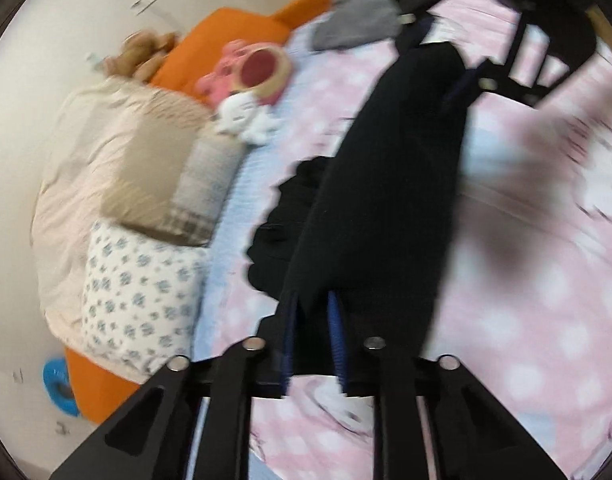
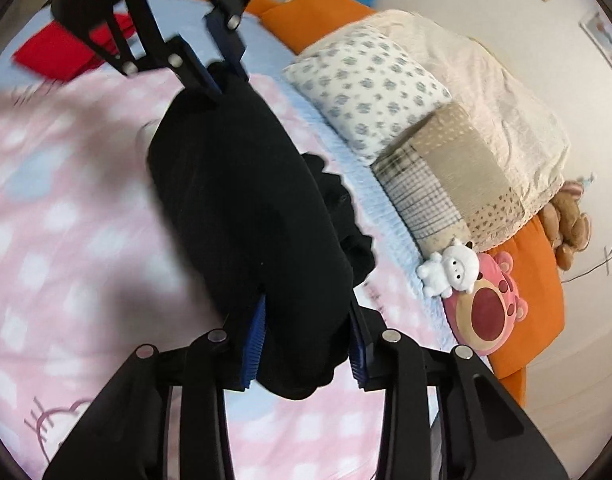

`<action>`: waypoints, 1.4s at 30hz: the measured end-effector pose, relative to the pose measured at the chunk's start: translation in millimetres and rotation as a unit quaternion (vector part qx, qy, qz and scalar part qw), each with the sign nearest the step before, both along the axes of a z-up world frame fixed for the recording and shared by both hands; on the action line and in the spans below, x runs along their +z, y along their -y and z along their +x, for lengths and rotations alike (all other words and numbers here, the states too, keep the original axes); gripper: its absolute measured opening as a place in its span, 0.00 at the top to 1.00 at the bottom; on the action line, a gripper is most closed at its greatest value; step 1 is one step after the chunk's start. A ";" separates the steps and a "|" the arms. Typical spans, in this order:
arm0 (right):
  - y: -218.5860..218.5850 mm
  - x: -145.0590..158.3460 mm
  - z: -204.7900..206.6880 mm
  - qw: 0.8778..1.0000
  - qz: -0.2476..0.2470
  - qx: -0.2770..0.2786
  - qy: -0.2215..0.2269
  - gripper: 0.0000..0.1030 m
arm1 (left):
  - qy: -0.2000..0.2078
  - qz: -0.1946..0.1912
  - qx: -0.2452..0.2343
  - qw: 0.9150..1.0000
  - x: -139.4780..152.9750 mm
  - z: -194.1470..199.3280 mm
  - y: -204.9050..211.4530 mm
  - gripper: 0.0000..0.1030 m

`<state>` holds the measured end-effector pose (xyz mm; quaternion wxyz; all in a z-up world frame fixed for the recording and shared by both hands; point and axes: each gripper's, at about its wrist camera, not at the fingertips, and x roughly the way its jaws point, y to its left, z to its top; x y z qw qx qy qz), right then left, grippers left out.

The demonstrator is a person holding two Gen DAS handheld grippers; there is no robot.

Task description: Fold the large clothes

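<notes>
Your left claw is clenched on one end of the black garment and your right claw grips the other end, blue pads pressing the bunched cloth. The garment hangs stretched between the two claws above the pink bed (part of it droops toward the pillows). A red cloth lies at the bed's far edge

Black garment on pink bedspread (white spots); orange cushion.
</notes>
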<state>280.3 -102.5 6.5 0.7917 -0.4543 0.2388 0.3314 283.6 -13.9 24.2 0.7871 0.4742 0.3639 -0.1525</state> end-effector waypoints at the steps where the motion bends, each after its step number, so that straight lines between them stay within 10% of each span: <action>1: -2.9 8.5 17.8 1.000 0.008 -0.008 -0.011 0.66 | 0.000 -0.012 0.015 1.000 5.0 22.0 -5.0 0.88; 17: -49.9 -14.5 224.0 0.993 0.052 -0.071 -0.078 0.66 | -0.031 -0.094 0.159 0.982 -54.6 241.4 -75.1 0.94; 30: -60.6 -80.9 298.9 0.979 0.082 -0.147 -0.113 0.64 | -0.072 -0.259 0.170 0.948 -72.9 211.1 -88.7 0.94; 33: -60.6 -74.3 295.5 0.977 0.088 -0.163 -0.108 0.50 | -0.100 -0.243 0.208 0.942 -85.3 215.5 -87.1 0.94; 35: -49.0 -58.1 294.5 0.967 0.129 -0.176 -0.133 0.25 | -0.115 -0.288 0.252 0.916 -88.0 219.0 -102.0 0.94; 39: -6.7 -20.7 292.9 0.935 0.234 -0.192 -0.186 0.23 | -0.151 -0.448 0.312 0.824 -87.6 216.6 -146.8 0.84; 42: 20.4 -13.7 306.3 0.893 0.298 -0.225 -0.251 0.22 | -0.182 -0.498 0.343 0.775 -98.7 221.4 -164.1 0.78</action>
